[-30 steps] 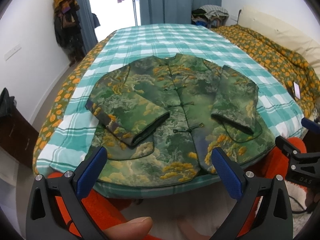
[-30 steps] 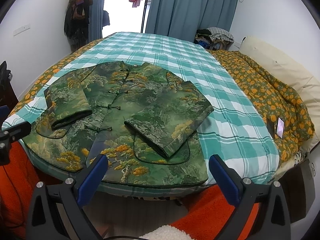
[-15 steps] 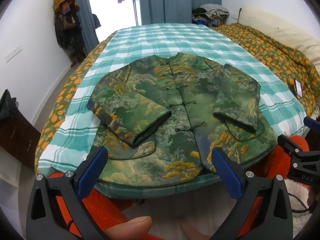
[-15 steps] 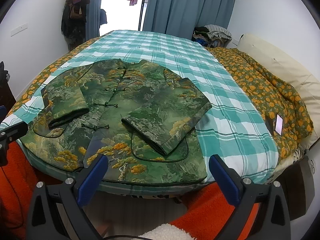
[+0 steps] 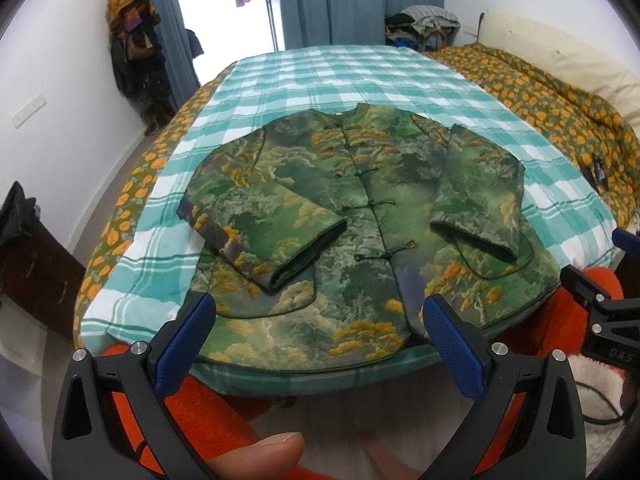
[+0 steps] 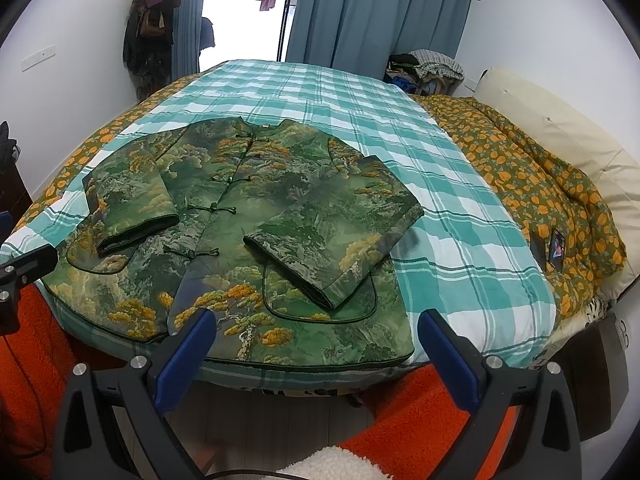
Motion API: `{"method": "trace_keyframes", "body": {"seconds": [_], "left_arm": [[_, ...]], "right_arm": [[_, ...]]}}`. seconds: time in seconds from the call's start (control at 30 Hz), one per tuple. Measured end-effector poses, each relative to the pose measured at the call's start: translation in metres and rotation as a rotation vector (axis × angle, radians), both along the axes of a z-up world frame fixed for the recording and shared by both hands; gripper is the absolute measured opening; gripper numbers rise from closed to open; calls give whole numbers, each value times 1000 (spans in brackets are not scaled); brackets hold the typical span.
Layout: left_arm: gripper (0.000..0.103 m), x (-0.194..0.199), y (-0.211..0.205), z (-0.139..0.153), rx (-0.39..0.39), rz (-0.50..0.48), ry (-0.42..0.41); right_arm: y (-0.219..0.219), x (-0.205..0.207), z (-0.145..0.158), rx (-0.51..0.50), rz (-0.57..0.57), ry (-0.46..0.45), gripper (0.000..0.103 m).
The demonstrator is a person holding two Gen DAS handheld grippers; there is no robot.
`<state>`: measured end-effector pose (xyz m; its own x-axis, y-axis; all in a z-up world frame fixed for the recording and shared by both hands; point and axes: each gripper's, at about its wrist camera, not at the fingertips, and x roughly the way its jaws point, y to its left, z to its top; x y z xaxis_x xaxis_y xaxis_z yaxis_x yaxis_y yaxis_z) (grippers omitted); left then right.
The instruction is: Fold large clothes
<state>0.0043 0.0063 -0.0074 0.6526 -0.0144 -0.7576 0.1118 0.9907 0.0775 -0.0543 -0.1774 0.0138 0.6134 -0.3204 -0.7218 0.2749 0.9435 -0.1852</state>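
A green jacket (image 5: 360, 216) with a tree and cloud print and knot buttons lies flat, front up, on the bed's near end. Both sleeves are folded in over the body. It also shows in the right wrist view (image 6: 256, 232). My left gripper (image 5: 318, 320) is open and empty, held just short of the jacket's hem, left of its middle. My right gripper (image 6: 316, 334) is open and empty, in front of the hem below the right sleeve cuff (image 6: 304, 276). Part of the right gripper shows at the right edge of the left wrist view (image 5: 600, 304).
The bed has a teal checked sheet (image 6: 440, 184). An orange-flowered quilt (image 6: 540, 176) and a phone (image 6: 557, 248) lie on its right side. An orange fuzzy cover (image 5: 208, 400) is below the bed edge. Curtains (image 6: 360, 20) and hanging clothes stand at the back.
Both grippers have risen and tilted slightly, so the jacket sits a little lower and closer in both views. The jacket itself has not moved.
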Motion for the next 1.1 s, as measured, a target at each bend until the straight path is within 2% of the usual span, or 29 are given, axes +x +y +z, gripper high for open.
{"method": "trace_keyframes", "body": {"seconds": [0.5, 0.67, 0.83, 0.9, 0.97, 1.03, 1.1], "left_arm": [[103, -1, -3, 1, 8, -4, -2], [103, -2, -8, 1, 24, -15, -10], [103, -2, -9, 0, 20, -24, -3], [103, 0, -7, -2, -3, -24, 19], [103, 2, -4, -4, -27, -21, 37], [103, 4, -1, -6, -31, -6, 48], [103, 6, 0, -9, -49, -12, 71]], "right_arm": [[7, 0, 3, 45, 59, -14, 102], [9, -4, 5, 36, 80, -49, 102], [14, -3, 7, 39, 130, -72, 102], [18, -2, 9, 24, 158, -91, 102], [13, 3, 9, 55, 217, -130, 102], [2, 14, 5, 91, 265, -154, 102], [-9, 34, -7, 75, 300, -150, 103]]}}
